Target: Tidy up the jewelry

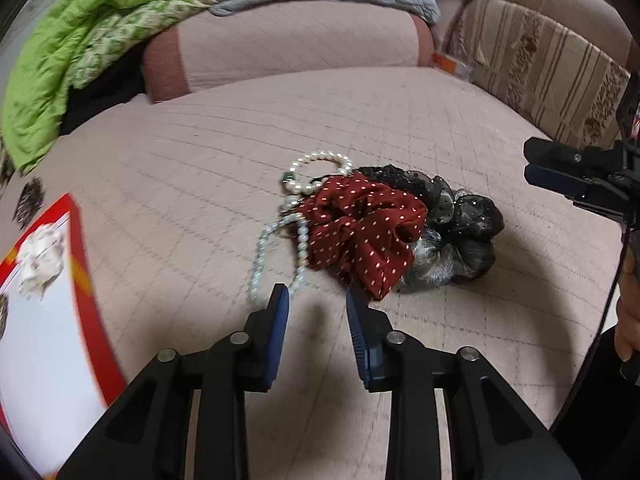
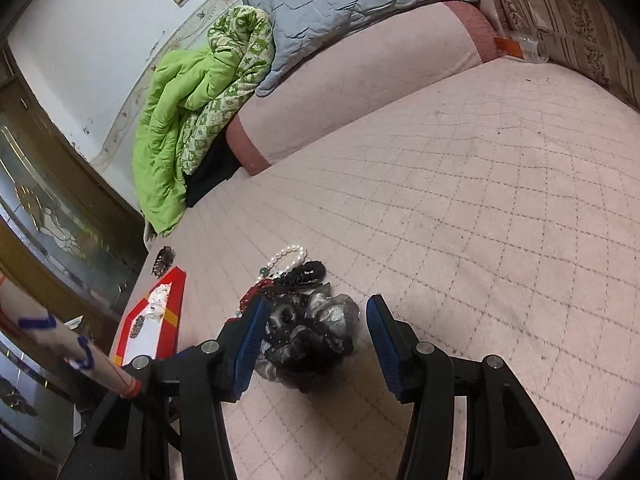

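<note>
Pink quilted bedspread (image 1: 200, 184) covers pretty much the whole bed, and the little pile of stuff sits right in the middle of it. There's a dark red satin scrunchie with white dots (image 1: 360, 232), a sheer black dotted scrunchie (image 1: 452, 208) bunched up against its far side, and something shiny grey tucked under those two, can't tell what exactly. A white pearl bracelet with a green bead (image 1: 316, 172) lies touching the red scrunchie at the back, and a pale blue bead strand (image 1: 276, 252) trails out toward the camera.

The left hand-held gripper (image 1: 318, 302) is released, blue pads apart with only bare bedspread between them. Its left fingertip sits just beside the end of the pale blue strand, not touching as far as I can see.

The right hand-held gripper (image 2: 316, 320) is also released, standing wide, with the black scrunchie and grey bundle between its pads, but the pads aren't pressing on anything.

Off to the left edge of the bed there's a flat red-rimmed box with a white inside (image 1: 36, 320), holding a crumpled white fabric piece (image 1: 42, 260). A folded lime green quilt (image 2: 168, 120) and a grey-blue quilted pillow (image 2: 340, 0) sit at the head of the bed.
</note>
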A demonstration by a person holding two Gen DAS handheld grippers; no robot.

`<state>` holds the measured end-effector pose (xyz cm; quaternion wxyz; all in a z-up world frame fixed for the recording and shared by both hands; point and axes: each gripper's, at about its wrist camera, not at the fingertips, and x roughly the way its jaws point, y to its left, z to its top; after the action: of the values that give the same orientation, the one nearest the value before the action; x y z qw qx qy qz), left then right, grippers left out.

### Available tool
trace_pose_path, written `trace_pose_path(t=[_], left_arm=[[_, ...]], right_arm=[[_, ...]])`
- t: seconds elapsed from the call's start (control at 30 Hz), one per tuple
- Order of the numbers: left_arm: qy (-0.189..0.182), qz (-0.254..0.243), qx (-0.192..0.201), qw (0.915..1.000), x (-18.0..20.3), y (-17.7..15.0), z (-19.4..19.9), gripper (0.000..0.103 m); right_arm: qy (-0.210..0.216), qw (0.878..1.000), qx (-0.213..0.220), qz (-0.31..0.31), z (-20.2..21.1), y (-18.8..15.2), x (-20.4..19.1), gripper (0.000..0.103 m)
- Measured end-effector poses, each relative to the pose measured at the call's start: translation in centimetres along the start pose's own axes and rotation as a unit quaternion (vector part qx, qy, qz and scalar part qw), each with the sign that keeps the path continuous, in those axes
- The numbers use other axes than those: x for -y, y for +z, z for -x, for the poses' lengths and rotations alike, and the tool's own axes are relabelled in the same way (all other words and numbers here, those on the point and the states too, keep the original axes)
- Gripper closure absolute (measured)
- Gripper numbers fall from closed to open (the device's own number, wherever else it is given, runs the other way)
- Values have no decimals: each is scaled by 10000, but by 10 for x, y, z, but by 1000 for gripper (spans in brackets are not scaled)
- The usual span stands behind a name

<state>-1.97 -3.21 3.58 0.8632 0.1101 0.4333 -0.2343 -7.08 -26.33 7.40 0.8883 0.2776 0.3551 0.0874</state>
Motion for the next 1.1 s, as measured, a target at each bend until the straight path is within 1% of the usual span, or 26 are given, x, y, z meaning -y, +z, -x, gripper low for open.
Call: trace_pose_path(t=[0.1, 0.2, 0.4, 0.47, 0.5, 0.63, 0.73, 0.83, 0.9, 0.97, 1.03, 1.1], left_arm=[[40, -24, -152, 9999, 0, 6, -17, 77], [303, 34, -275, 9992, -4, 9, -31, 77], [177, 224, -283, 9992, -11, 13, -42, 78], [195, 323, -184, 9991, -12, 14, -40, 87], [208, 307, -136, 9992, -10, 14, -38, 98], [-16, 438, 133, 9989, -7, 14, -18, 98], [-238, 519, 573, 9967, -9, 19, 10, 98], [-315, 645, 952, 9929, -14, 22, 39, 98], [-332, 700, 1128, 9906, -16, 23, 53, 98], [-342, 761, 1300, 9880, -21, 24, 67, 98], [-317, 780, 1374, 9869, -23, 25, 74, 98], [-401, 848, 1414, 9855, -30, 24, 79, 98]], right_arm=[[123, 9998, -135, -87, -5, -2, 4, 47], [151, 9996, -182, -181, -6, -3, 8, 47], [161, 9994, -199, -217, -9, -2, 6, 47], [150, 9994, -236, -196, -11, -3, 5, 47], [133, 9994, -248, -182, -12, -3, 5, 47], [40, 9994, -256, -210, -14, -3, 5, 47], [-14, 9993, -315, -219, -17, -4, 5, 47], [-60, 9989, -419, -194, -22, -7, 5, 43], [-80, 9985, -524, -124, -27, -10, 1, 43], [-60, 9979, -650, -53, -33, -14, -2, 43], [-90, 9971, -752, 65, -39, -17, -7, 42], [-102, 9965, -822, 142, -45, -20, -13, 42]])
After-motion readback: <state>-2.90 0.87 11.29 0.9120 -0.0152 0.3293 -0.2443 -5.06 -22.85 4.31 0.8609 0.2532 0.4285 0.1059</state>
